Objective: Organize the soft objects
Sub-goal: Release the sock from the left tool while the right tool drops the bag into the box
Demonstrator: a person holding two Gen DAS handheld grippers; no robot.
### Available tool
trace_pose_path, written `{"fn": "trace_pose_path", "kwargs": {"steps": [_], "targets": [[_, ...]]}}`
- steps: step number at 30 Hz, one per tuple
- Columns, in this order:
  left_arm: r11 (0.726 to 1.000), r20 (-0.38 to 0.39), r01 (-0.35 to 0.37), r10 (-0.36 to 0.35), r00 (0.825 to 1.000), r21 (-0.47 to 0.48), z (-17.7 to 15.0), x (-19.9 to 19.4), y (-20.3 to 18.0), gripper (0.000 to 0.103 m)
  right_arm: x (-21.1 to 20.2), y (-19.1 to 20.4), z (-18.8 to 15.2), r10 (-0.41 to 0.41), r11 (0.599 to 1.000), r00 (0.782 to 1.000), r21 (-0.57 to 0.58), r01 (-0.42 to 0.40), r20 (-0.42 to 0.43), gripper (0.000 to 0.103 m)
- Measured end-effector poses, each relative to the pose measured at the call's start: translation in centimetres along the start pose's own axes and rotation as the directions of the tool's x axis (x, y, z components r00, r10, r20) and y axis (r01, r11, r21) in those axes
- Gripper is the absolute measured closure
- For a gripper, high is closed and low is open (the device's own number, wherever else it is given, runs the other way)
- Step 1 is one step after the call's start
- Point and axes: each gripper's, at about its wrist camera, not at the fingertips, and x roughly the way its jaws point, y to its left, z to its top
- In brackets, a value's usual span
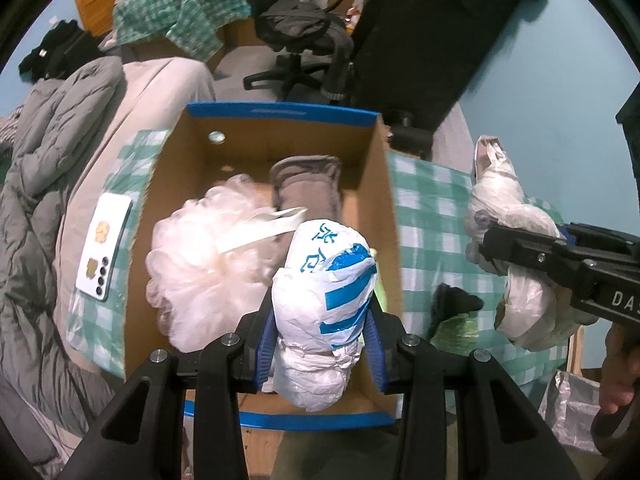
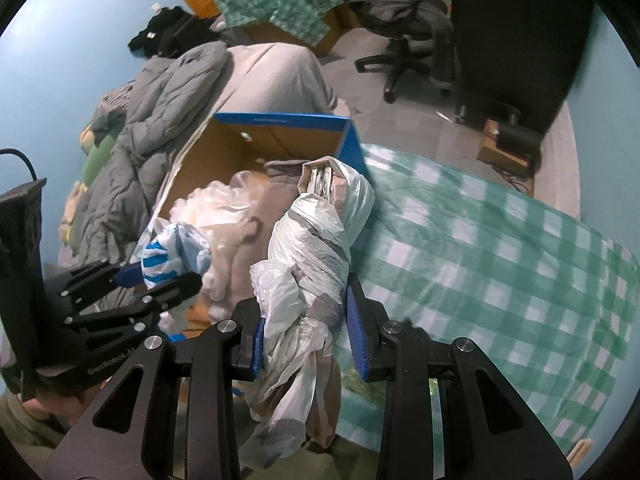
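Clearly, "GenRobot" marks the left gripper (image 2: 160, 276) holding blue-printed bag (image 2: 172, 254).

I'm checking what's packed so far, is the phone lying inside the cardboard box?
No, the phone lies outside the cardboard box, on the checked cloth beside the box's left wall in the left wrist view.

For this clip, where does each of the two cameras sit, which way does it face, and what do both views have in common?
Left wrist: rides the left gripper, facing steeply down into the cardboard box; its jaws clamp a blue-and-white plastic bag bundle; the right gripper and a hand show at right.
Right wrist: rides the right gripper, facing down over the box edge and green checked cloth; its jaws clamp a white-and-grey plastic bag bundle; the left gripper shows at left.
Shared: box, both bundles, white mesh bath pouf, cloth, office chair.
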Motion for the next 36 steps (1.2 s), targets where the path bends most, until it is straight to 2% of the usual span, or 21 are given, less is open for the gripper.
{"fn": "trace_pose_path", "kwargs": {"steps": [12,22,25,27,29,30,32,36], "targets": [[0.999,-0.039,-0.012,0.011,0.999,-0.044,-1.1,1.6,3.7,0.064,4.4,3.8,1.8,0.043,0.998,0.997,-0.046,-0.046,-0.07,0.071],[0.999,-0.06,-0.033,0.031,0.998,-0.043,-1.3,3.1,4.6,0.063,7.4,5.4,1.8,0.053,0.997,0.991,-0.053,-0.06,-0.122,0.071],[0.998,-0.064,-0.034,0.03,0.997,-0.061,-1.2,3.2,4.9,0.055,7.9,5.9,1.7,0.053,0.996,0.989,-0.062,-0.062,-0.139,0.067],[0.997,-0.067,-0.034,0.03,0.997,-0.067,-1.2,3.2,5.1,0.042,8.0,5.9,1.7,0.052,0.997,0.989,-0.057,-0.06,-0.142,0.067],[0.997,-0.063,-0.038,0.034,0.997,-0.066,-1.3,2.9,5.1,0.037,7.9,5.9,1.7,0.047,0.997,0.989,-0.056,-0.055,-0.139,0.066],[0.997,-0.063,-0.039,0.035,0.997,-0.064,-1.3,2.9,5.0,0.035,7.8,5.9,1.7,0.044,0.997,0.989,-0.054,-0.051,-0.138,0.064],[0.997,-0.064,-0.041,0.038,0.997,-0.058,-1.3,2.7,4.9,0.034,7.6,5.7,1.6,0.043,0.998,0.99,-0.047,-0.05,-0.137,0.051],[0.998,-0.065,-0.05,0.047,0.997,-0.049,-1.3,2.3,4.7,0.034,6.9,5.4,1.6,0.043,0.998,0.992,-0.04,-0.048,-0.12,0.045]]}}
